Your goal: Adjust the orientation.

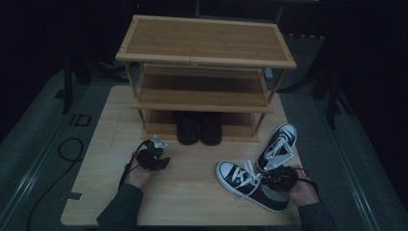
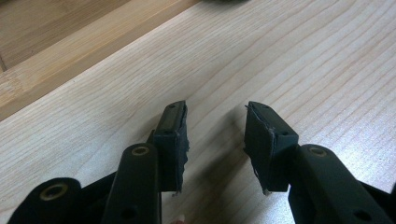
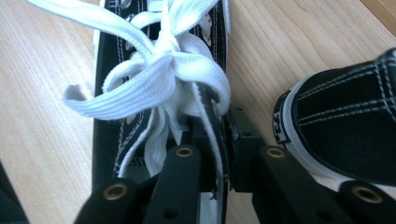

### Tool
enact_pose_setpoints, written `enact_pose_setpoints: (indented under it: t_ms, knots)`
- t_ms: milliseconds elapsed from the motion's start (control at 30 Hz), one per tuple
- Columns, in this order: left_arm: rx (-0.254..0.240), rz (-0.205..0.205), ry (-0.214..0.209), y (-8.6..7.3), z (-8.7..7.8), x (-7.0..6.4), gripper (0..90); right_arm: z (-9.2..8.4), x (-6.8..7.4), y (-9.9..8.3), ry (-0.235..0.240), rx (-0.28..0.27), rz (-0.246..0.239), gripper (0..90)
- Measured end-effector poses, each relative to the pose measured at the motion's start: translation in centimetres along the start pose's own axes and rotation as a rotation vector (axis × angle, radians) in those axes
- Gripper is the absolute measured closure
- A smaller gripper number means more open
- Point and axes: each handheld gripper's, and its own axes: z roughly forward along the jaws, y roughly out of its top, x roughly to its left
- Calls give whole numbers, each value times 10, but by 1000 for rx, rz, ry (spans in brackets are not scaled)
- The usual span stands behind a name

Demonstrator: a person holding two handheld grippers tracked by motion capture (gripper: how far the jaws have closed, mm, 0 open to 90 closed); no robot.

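Clamping its gripper (image 3: pixel 223 135) onto the side wall of the near sneaker (image 1: pixel 250 185) at the lower right of the high view, the right hand (image 1: pixel 300 190) is pinching the black canvas beside the white laces (image 3: pixel 154 74), with the second sneaker (image 1: pixel 279 144) lying just beside it on the desk (image 1: pixel 192 183). Hovering over bare wood at the lower left, the left gripper (image 2: pixel 216 135) is standing released with nothing between its jaws, in front of the wooden shoe rack (image 1: pixel 207 57) holding dark boots (image 1: pixel 199 127) on its bottom shelf.

High overview; two close claw-mounted views
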Motion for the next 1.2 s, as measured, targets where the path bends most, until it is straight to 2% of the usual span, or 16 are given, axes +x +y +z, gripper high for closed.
enact_pose_setpoints:
  t_ms: [67,233,467,800,1200]
  knots:
    - [-2,-1,-1,0,0,0,593,1,1,0,-7,2,-17,874]
    - [-3,-1,-1,0,0,-1,593,0,2,-1,-11,-11,-5,880]
    - [-7,-5,-7,0,1,-1,593,1,-1,-1,-10,-37,44,882]
    - [-6,-5,-9,0,1,-1,593,6,1,10,-10,-63,105,882]
    - [-10,-10,-15,0,1,-1,593,11,-2,23,-56,-79,204,881]
